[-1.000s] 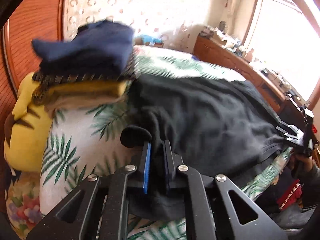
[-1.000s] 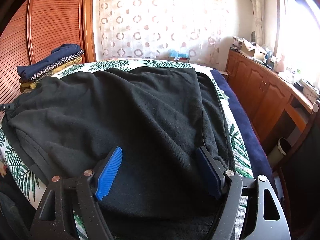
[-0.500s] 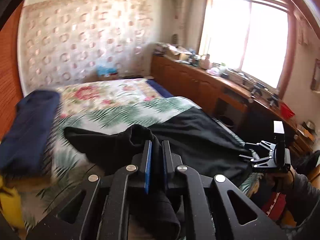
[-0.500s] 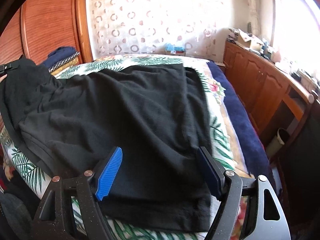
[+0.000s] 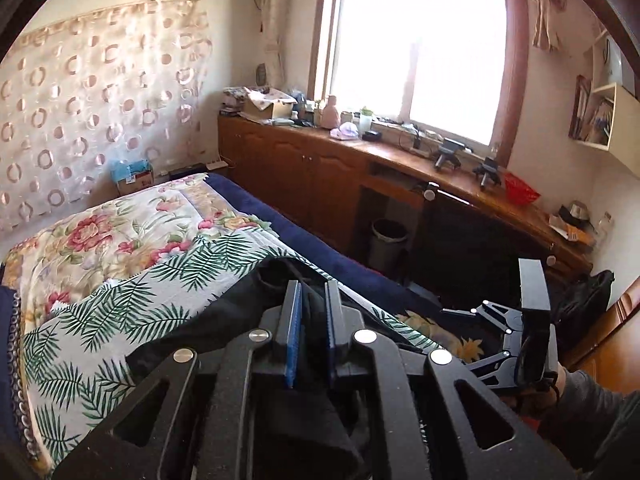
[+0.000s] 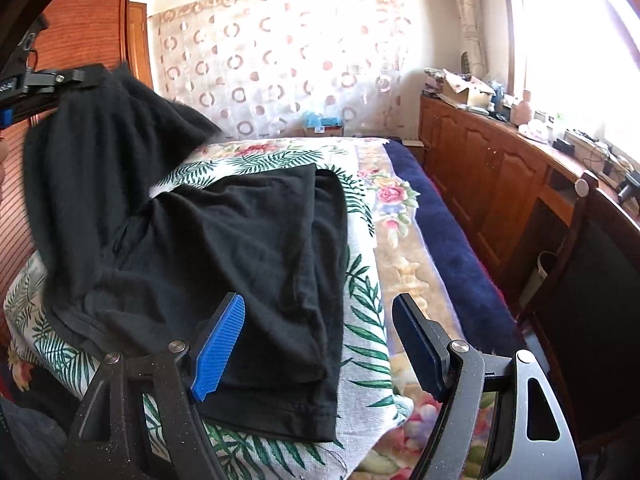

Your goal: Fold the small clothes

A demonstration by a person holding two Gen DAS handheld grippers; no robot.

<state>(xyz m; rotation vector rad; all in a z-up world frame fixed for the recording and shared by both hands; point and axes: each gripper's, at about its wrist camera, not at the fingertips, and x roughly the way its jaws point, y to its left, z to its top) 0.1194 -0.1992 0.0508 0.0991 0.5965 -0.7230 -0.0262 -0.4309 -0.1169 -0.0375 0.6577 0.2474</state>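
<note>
Left-wrist view: the left gripper [image 5: 311, 320], jaws just eased apart, has carried a black cotton garment [image 6: 240, 248] edge up and across the palm-leaf bedspread [image 6: 360, 344], cloth between its pads. The right gripper [image 6: 318, 344] is held spread, empty, over the near bed edge; the fold is judged half-made.

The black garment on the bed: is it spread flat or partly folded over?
Partly folded. In the right wrist view one side of the black garment is lifted off the bed by the left gripper; the rest lies flat.

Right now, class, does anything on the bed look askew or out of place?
Yes: the black garment is half-folded, one side lifted off the bed in the left tool, its jaws just opening with cloth between; the near hem sits crooked.
</note>
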